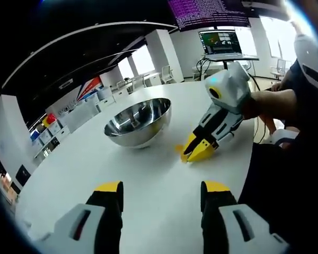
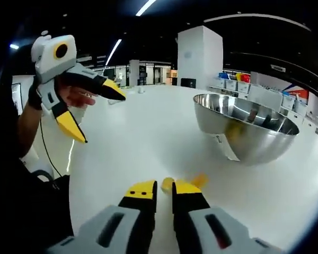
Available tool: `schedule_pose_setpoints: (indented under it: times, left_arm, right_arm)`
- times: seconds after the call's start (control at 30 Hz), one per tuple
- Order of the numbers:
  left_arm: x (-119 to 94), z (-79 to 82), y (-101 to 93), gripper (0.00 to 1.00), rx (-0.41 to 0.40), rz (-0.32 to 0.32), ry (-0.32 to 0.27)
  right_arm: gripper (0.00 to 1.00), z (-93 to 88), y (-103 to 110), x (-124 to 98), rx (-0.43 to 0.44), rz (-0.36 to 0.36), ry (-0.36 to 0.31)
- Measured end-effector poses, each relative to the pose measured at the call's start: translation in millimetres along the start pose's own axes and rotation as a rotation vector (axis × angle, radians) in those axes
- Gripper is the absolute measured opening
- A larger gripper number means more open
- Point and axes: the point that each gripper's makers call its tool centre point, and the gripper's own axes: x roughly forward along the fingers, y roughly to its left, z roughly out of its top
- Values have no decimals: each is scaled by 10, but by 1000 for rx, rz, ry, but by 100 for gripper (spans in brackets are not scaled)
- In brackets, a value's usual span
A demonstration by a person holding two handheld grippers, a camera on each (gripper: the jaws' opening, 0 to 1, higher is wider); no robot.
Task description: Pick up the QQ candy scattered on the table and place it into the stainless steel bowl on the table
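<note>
Now my right gripper (image 2: 164,191) sits on the worktop (image 2: 132,143), jaws nearly closed around a yellow QQ candy (image 2: 167,183); a firm grip I cannot confirm. A second candy (image 2: 200,180) lies at one o'clock. The steel bowl (image 2: 244,124) waits at two o'clock. My left gripper (image 2: 98,114) hovers wide, empty. Dropping remains.

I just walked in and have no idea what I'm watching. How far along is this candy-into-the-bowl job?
Early on, it seems. The stainless steel bowl looks empty in the left gripper view; nothing visibly sits inside. In hand: the right gripper has its jaws nearly closed around a yellow candy on the white table, with a second piece beside it. The left gripper is held open above the table. Left: lifting the candy and dropping it in the bowl.
</note>
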Motion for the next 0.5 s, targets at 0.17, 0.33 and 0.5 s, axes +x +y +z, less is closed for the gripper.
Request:
schedule_pose_setpoints:
  times: [0.17, 0.33, 0.5]
  left_arm:
    - [9, -3, -10, 59, -1, -4, -1]
    - [13, -19, -5, 59, -3, -4, 3]
    - [15, -18, 0, 59, -3, -4, 0]
  right_arm:
    - [11, -24, -4, 72, -10, -2, 6]
    - [10, -6, 3, 94, -3, -4, -1]
    - [8, 3, 14, 130, -27, -10, -12]
